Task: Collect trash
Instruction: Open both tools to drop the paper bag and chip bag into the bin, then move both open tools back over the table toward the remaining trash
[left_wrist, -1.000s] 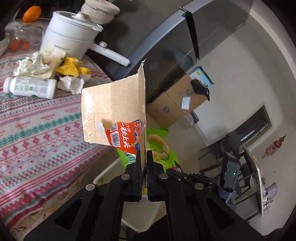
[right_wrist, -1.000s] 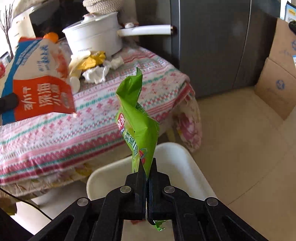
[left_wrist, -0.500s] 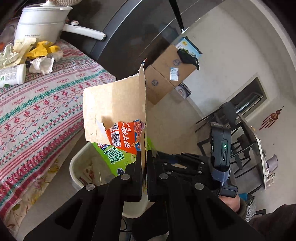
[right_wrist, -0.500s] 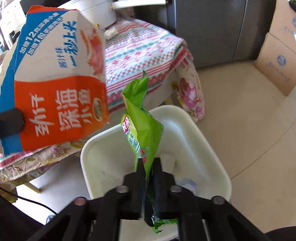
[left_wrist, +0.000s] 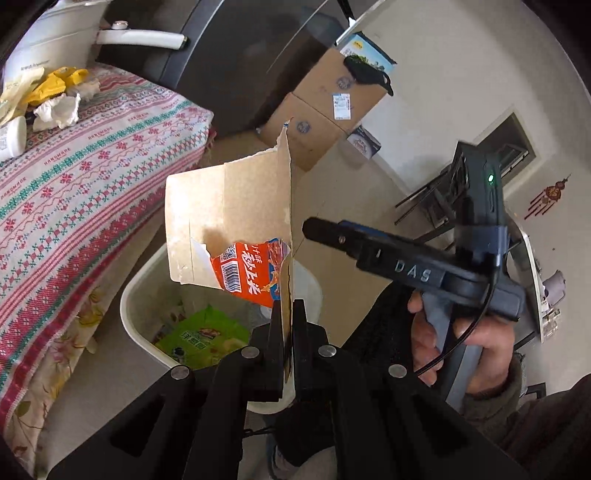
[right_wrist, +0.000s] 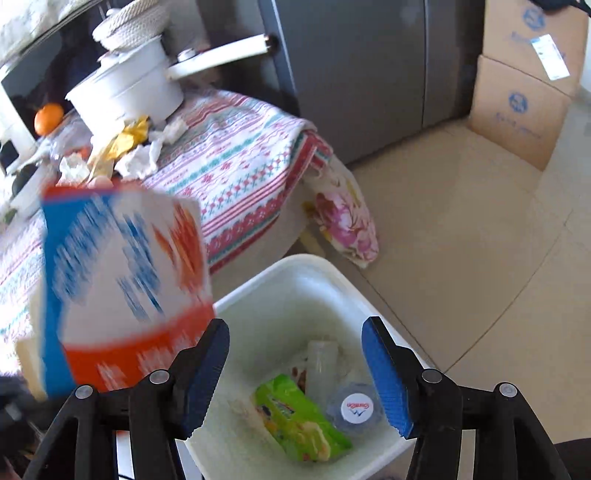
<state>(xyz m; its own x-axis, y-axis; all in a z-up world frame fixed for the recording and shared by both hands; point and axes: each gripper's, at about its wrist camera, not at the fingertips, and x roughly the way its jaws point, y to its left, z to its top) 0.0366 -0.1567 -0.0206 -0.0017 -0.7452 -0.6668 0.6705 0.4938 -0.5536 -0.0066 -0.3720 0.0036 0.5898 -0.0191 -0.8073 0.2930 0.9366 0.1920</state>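
My left gripper (left_wrist: 287, 325) is shut on a torn cardboard food box (left_wrist: 229, 229), brown inside, orange and blue outside, held over the white trash bin (left_wrist: 140, 328). The box shows blurred at the left of the right wrist view (right_wrist: 122, 280). My right gripper (right_wrist: 295, 365) is open and empty above the bin (right_wrist: 314, 266). A green snack bag (right_wrist: 299, 417) lies inside the bin, also seen in the left wrist view (left_wrist: 203, 336). The right gripper (left_wrist: 332, 232) shows there in a hand.
A table with a patterned cloth (right_wrist: 236, 162) holds crumpled tissues (right_wrist: 144, 155), yellow wrappers (right_wrist: 129, 136), a white bottle (left_wrist: 11, 136) and a white pot (right_wrist: 129, 85). Cardboard boxes (right_wrist: 517, 110) stand on the floor beside a dark fridge (right_wrist: 369, 62). The bin holds a capped bottle (right_wrist: 356, 406).
My right gripper has opened and the green snack bag has dropped into the bin. My left gripper has carried the cardboard box over the bin.
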